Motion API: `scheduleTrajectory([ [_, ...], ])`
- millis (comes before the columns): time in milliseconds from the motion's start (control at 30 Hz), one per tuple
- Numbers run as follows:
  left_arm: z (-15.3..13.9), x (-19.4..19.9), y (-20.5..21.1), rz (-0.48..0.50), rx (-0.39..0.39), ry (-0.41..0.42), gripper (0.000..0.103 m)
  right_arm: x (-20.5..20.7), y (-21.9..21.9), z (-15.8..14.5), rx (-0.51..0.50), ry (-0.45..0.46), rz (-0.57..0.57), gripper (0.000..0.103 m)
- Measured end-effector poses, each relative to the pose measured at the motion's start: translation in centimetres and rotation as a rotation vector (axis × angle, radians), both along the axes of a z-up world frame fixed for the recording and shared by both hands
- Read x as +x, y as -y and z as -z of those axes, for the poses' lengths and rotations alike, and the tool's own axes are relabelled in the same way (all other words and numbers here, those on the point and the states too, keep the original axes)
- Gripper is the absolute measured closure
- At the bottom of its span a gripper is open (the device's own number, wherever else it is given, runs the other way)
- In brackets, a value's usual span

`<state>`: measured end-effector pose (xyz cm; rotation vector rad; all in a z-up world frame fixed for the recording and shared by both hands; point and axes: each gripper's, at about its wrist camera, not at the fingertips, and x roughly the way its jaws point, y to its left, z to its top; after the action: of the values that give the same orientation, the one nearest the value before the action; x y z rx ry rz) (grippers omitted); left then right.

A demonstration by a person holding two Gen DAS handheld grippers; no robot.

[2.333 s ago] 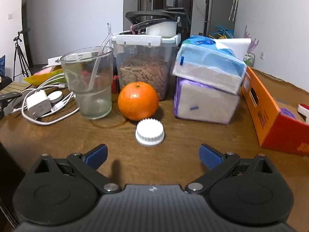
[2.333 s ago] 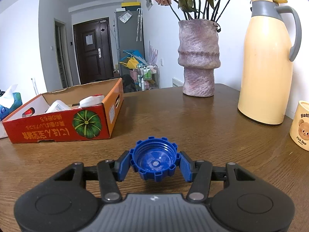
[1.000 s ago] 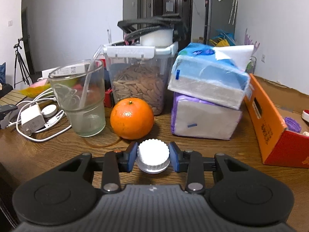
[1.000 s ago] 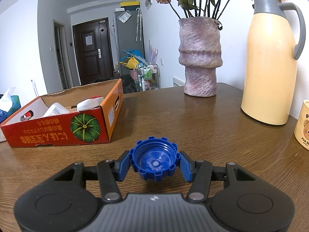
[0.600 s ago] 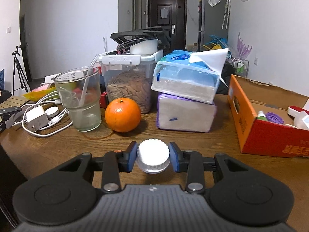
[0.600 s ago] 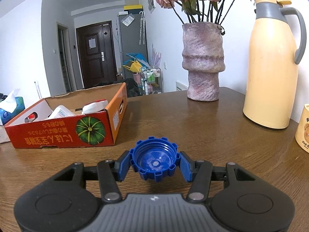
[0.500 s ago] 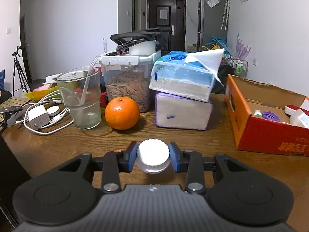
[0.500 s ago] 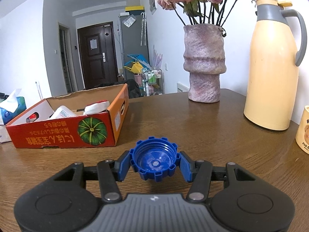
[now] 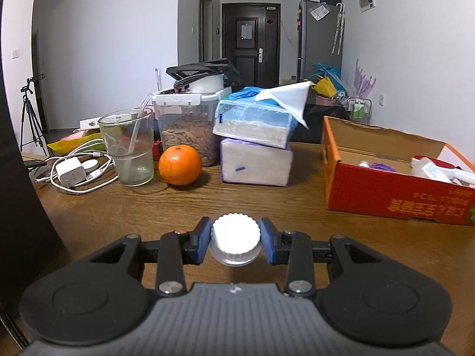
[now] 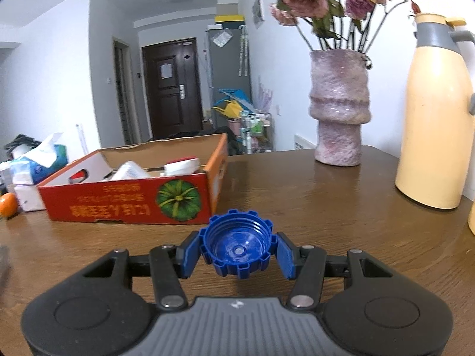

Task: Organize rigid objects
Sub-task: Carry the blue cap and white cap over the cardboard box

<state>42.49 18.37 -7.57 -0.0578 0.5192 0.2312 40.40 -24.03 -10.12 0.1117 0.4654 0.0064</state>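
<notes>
My left gripper [image 9: 235,244] is shut on a white ribbed bottle cap [image 9: 235,238], held above the wooden table. An orange-and-red cardboard box [image 9: 394,198] with several small items inside lies ahead to the right in the left wrist view. My right gripper [image 10: 236,252] is shut on a blue notched cap [image 10: 236,247], its hollow side facing the camera. In the right wrist view the same box [image 10: 130,204] lies ahead to the left, with a green pumpkin picture on its side.
An orange [image 9: 180,164], a glass with a straw [image 9: 129,148], a clear food container [image 9: 187,127], stacked tissue packs [image 9: 255,145] and a charger with cables [image 9: 71,172] crowd the table's far left. A vase of dried roses [image 10: 340,109] and a cream thermos [image 10: 436,124] stand right.
My left gripper took hold of the white cap, lifted it and drew back rightward; the orange and tissues shrank leftward and the box came in. My right gripper shifted slightly, still holding the blue cap.
</notes>
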Motion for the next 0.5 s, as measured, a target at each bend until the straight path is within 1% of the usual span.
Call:
scheduleTrajectory([
  [300, -0.2, -2.4, 3.3, 0.044, -0.002, 0.006, 0.066, -2.0, -3.2, -0.3, -0.005, -0.002, -0.131, 0.05],
  [500, -0.6, -4.1, 5.9, 0.095, -0.013, 0.021, 0.066, -3.2, -5.3, -0.5, -0.009, -0.003, -0.201, 0.05],
])
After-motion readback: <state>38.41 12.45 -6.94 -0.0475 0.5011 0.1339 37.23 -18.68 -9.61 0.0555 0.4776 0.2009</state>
